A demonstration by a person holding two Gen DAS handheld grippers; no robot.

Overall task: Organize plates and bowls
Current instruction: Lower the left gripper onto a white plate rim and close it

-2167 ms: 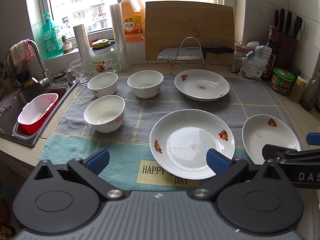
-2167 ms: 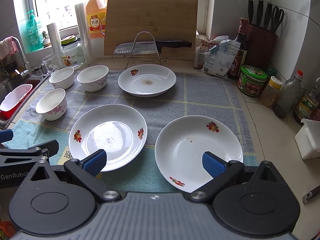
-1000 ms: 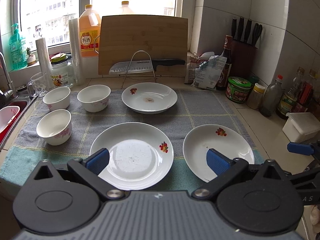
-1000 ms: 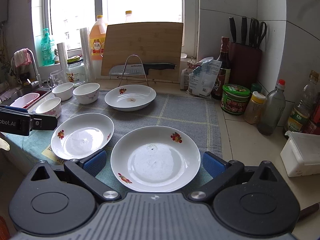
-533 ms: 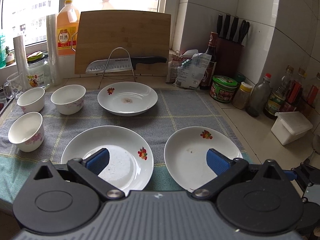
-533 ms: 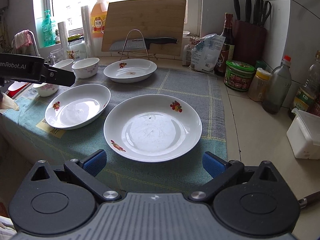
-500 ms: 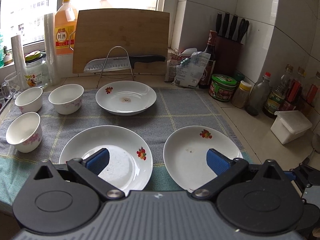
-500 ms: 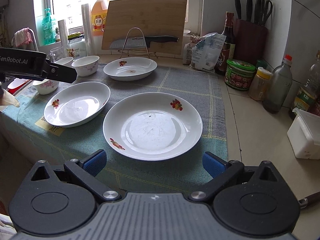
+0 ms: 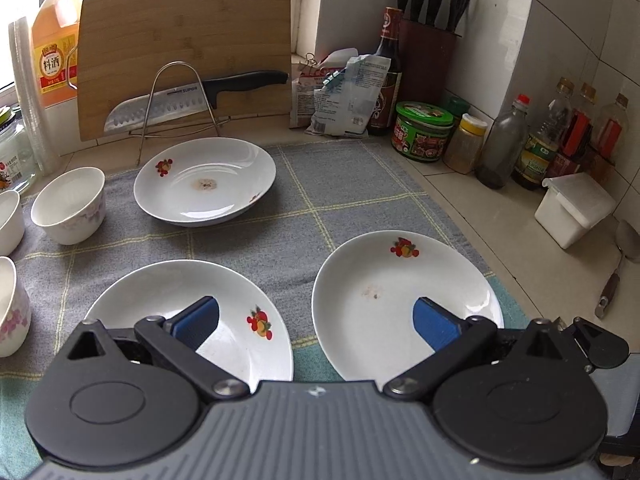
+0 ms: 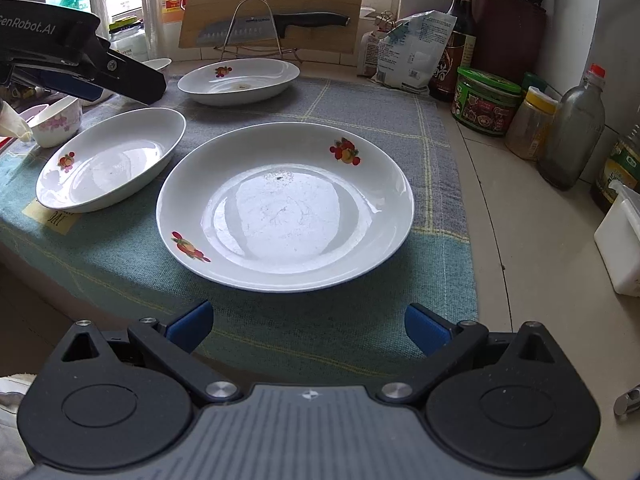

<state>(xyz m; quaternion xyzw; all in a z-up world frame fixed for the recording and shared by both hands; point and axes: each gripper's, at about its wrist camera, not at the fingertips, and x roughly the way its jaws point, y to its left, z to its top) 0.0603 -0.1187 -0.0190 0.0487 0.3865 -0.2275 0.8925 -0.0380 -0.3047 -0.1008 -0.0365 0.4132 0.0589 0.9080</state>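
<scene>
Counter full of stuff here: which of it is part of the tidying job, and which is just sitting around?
Part of the job:
three plates: near right, near left, far
bowls

Just sitting around:
knife
cutting board
knife block
green-lidded jar
white box

Left-view bowls [image 9: 10, 304] cut by frame edge. Left gripper [image 10: 86, 68] hides bowls behind it in right view. Towel label [image 10: 50, 216] partly under plate [image 10: 108, 160].

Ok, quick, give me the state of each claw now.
Left claw: open, holding nothing, over the two near plates.
Right claw: open, holding nothing, just short of the right plate.
</scene>
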